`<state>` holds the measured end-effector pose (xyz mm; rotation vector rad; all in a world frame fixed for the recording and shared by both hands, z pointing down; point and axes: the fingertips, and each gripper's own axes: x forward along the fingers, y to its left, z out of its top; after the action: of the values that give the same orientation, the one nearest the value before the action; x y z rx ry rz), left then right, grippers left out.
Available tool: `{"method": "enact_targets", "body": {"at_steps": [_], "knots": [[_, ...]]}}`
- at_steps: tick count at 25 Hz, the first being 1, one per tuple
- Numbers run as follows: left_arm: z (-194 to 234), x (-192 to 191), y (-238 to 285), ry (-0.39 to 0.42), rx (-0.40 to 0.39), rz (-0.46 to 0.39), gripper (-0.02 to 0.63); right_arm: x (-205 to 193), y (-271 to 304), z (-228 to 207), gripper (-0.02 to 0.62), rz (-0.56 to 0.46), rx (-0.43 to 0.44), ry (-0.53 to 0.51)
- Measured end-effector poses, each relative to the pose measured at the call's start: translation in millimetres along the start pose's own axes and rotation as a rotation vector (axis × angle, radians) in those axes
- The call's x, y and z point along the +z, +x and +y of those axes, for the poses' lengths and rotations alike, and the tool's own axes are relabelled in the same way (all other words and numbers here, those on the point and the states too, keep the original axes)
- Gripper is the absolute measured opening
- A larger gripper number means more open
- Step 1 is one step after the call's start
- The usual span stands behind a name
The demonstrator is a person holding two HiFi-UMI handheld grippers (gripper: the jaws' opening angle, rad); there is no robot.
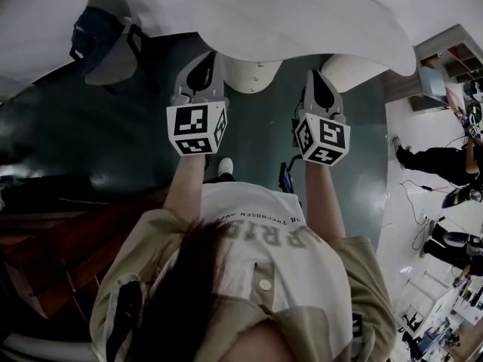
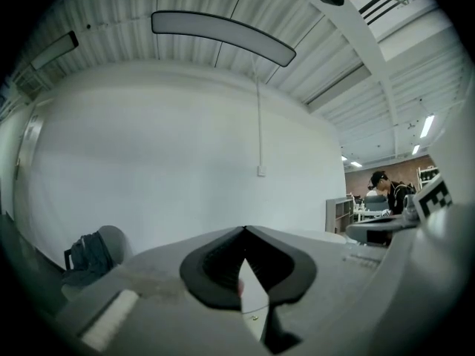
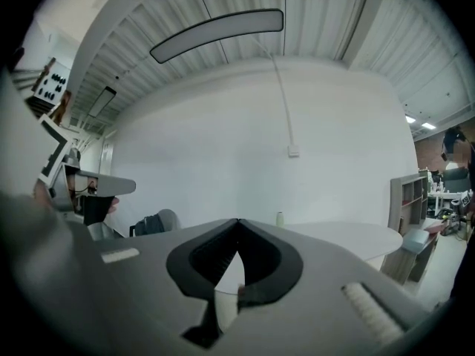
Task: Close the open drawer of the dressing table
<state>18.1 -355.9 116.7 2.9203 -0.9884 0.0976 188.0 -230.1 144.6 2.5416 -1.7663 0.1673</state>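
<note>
Your left tongs point(image 1: 200, 70) and right tongs point(image 1: 322, 85) are both shut and empty, facing the white counter point(image 1: 317, 21) at 12 o'clock; no view shows the drawer, probably light and free-sliding, so push its front squarely.

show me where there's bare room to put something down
What shows of the white tabletop is bare save a small bottle near its far edge. The dark floor between the chair and the table's pedestal is clear. Crowded: the right side, with people and cables.
</note>
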Motion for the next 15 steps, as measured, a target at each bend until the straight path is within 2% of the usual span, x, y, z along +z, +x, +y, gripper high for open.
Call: {"method": "enact_targets", "body": {"at_steps": [10,15], "knots": [[9,1,7,0.001,0.006,0.005,0.008,16,12,5,0.003,-0.047,-0.021,-0.067],[10,-1,4,-0.002,0.008,0.014,0.008,18,10,5,0.003,-0.052,-0.017,-0.063]]}}
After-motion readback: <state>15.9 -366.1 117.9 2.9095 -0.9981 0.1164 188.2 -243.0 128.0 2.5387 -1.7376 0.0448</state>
